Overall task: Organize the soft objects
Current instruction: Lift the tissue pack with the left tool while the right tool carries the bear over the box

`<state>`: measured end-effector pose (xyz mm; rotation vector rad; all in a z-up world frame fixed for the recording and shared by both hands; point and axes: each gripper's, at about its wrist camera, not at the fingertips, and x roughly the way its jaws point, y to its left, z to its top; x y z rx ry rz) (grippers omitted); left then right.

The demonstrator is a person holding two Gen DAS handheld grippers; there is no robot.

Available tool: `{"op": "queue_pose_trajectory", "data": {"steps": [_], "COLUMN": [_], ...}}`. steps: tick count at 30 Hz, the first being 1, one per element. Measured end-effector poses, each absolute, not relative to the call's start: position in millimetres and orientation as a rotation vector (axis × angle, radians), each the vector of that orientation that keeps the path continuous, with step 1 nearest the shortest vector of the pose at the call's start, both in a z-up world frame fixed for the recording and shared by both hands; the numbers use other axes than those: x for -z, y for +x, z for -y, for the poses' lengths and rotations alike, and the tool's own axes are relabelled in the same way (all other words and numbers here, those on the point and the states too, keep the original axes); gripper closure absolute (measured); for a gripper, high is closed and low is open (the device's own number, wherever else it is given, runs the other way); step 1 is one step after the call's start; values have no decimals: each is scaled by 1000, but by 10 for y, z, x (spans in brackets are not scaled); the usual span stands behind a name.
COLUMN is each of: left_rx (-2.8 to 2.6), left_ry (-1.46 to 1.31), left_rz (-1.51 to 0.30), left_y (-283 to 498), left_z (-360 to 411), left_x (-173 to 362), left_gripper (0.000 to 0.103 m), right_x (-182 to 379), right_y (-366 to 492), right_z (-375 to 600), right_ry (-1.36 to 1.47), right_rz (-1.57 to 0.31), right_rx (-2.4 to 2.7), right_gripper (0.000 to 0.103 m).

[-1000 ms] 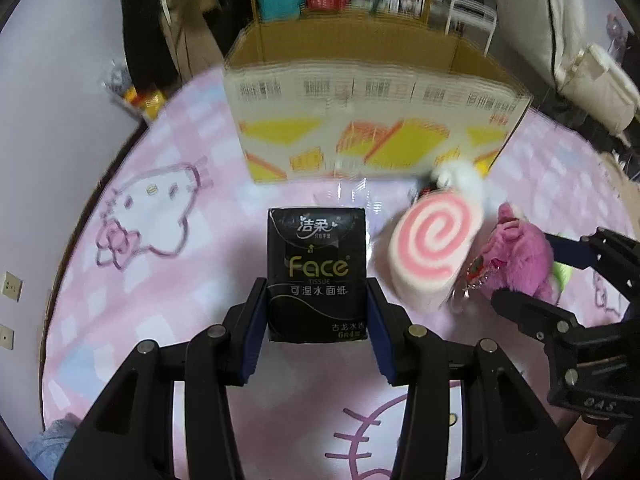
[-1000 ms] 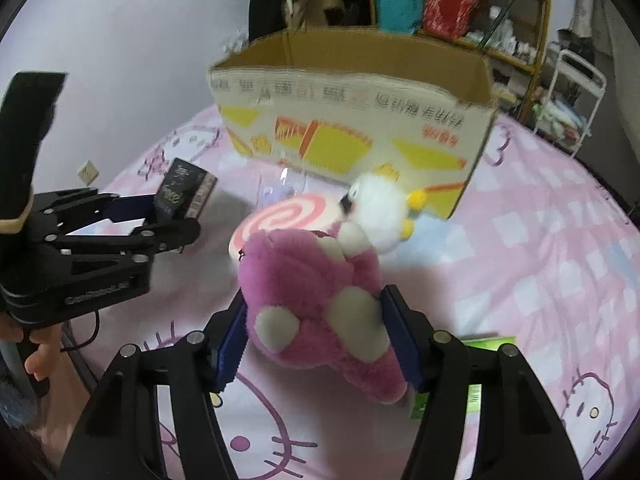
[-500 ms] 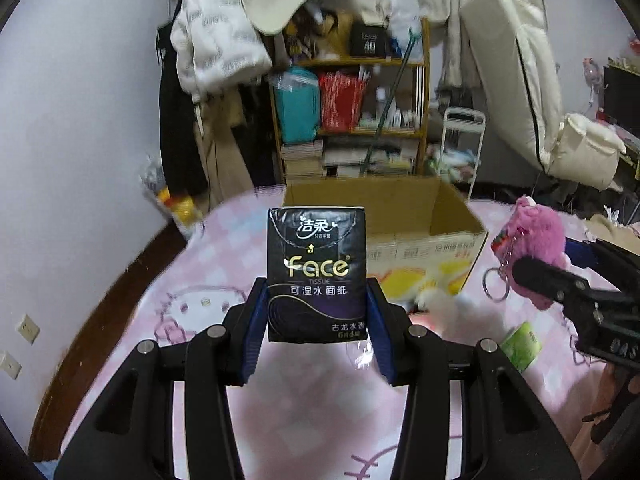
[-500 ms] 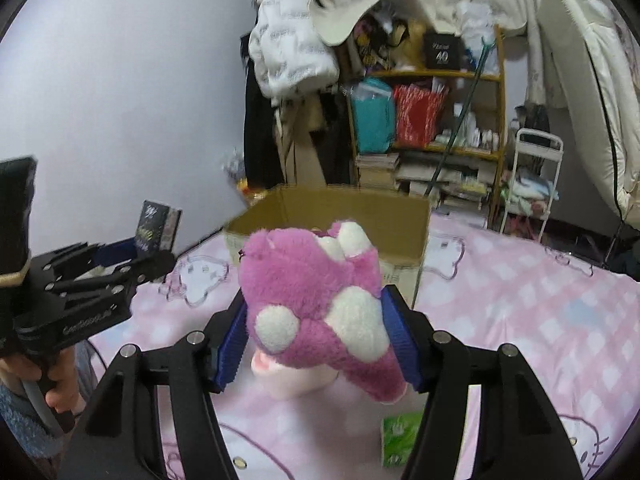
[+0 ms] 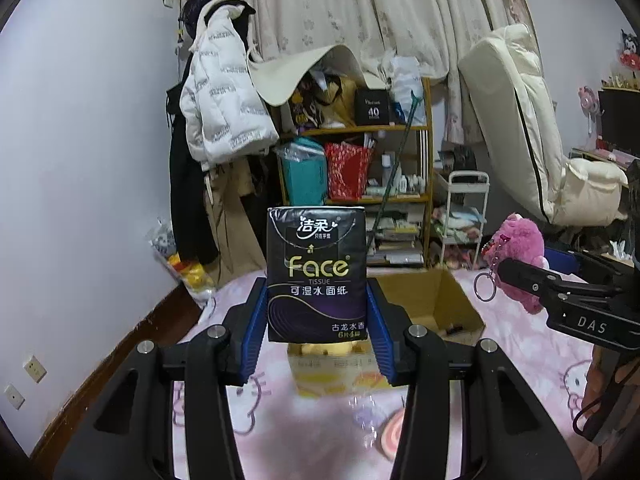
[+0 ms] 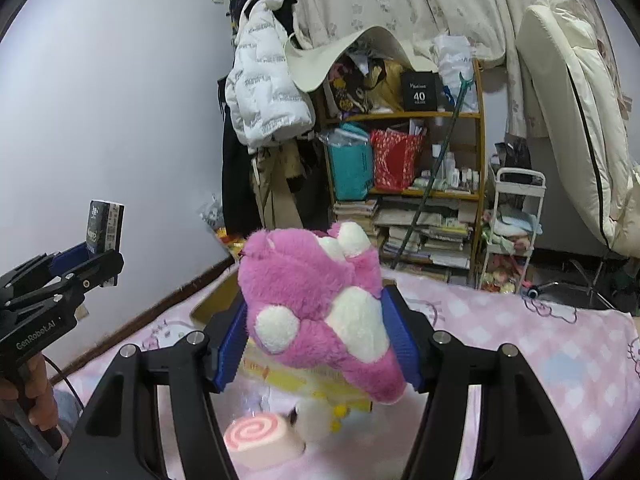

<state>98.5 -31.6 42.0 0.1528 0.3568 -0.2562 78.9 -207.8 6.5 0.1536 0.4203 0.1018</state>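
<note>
I am holding two soft things up over a pink cartoon-print bedspread point(image 5: 520, 360). My left gripper point(image 5: 317, 312) is clamping an upright black tissue pack point(image 5: 317, 276) between its blue pads, label facing me. My right gripper point(image 6: 316, 340) is squeezing a pink plush bear point(image 6: 316, 300) by its body, one limb drooping below the pads. Both are hanging high, I judge, to clear the walls of the open cardboard box point(image 5: 440, 304) waiting just beyond. A pink swirl-roll plush point(image 6: 260, 440) is lying on the bed below.
</note>
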Motion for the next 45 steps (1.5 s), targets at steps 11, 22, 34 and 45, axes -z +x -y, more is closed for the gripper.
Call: {"op": "queue_pose_trajectory", "data": {"steps": [11,22,34,45], "left_rx": [263,246,290,308], "left_ry": [172,182,182,192], "left_rz": [-277,-276,-330,-432], "left_y": [1265,1490,1660,1948], "left_z": [415,448,551,610], "left_x": [-647,-491,-200,169], "left_gripper": [57,57,57,57], "right_x": [-412,-405,-116,271], "right_y": [974,1021,1272,1563], "right_z": [2169,2157,2215,2147], "right_ry": [136,110,176,182], "right_rz": [-289,-221,-297,-393], "right_rx": [-63,-43,-124,-196], "right_gripper": [36,35,35,35]}}
